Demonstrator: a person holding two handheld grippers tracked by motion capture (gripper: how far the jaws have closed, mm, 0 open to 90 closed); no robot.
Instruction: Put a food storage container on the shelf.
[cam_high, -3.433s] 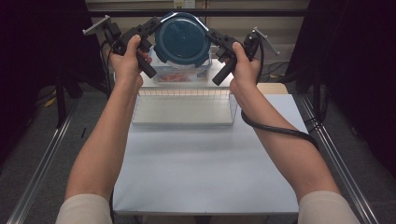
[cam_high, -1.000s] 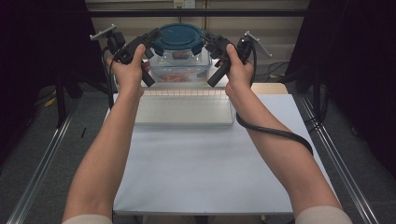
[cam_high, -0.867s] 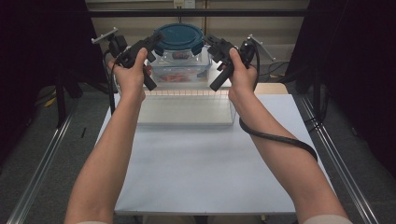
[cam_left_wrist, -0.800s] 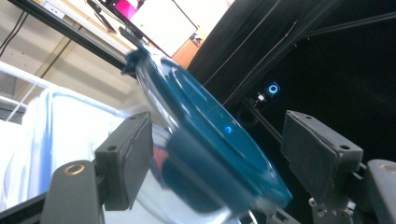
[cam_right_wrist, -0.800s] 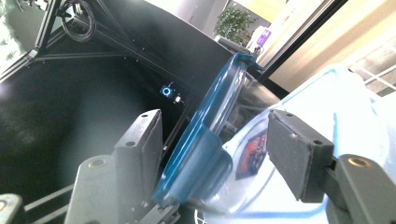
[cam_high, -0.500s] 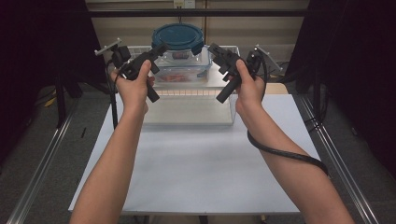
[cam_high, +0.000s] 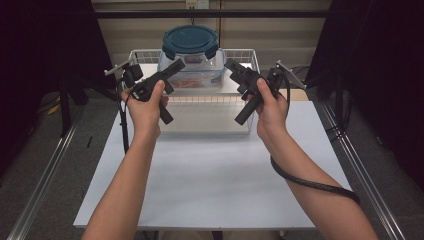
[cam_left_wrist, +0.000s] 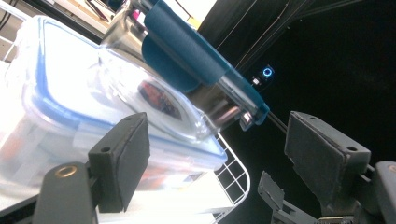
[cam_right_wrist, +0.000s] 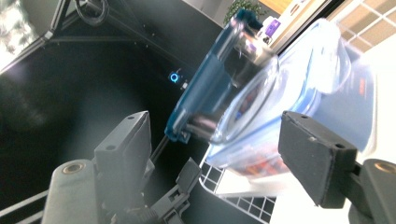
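Both tools hovering with jaws parted, gripping nothing: left tool (cam_high: 176, 64) and right tool (cam_high: 231, 65) flanking the round glass container (cam_high: 190, 52) with blue lid (cam_high: 190, 39), just ahead and between the two. Container sitting on a clear lidded box (cam_high: 190, 77) in the wire basket (cam_high: 246, 56) at the counter's (cam_high: 210, 175) far end. Probably closing in from both sides; keeping heights matched and jaws below the lid rim. Seeing the stacking clearly along the left tool's jaws; getting basket layout from high view.

High view looks forward and down across the white table (cam_high: 210, 185). Both gripper views sit close, tilted, each facing the round clear teal-lidded container (cam_high: 190, 47) (cam_left_wrist: 196, 70) (cam_right_wrist: 224, 93) from opposite sides.
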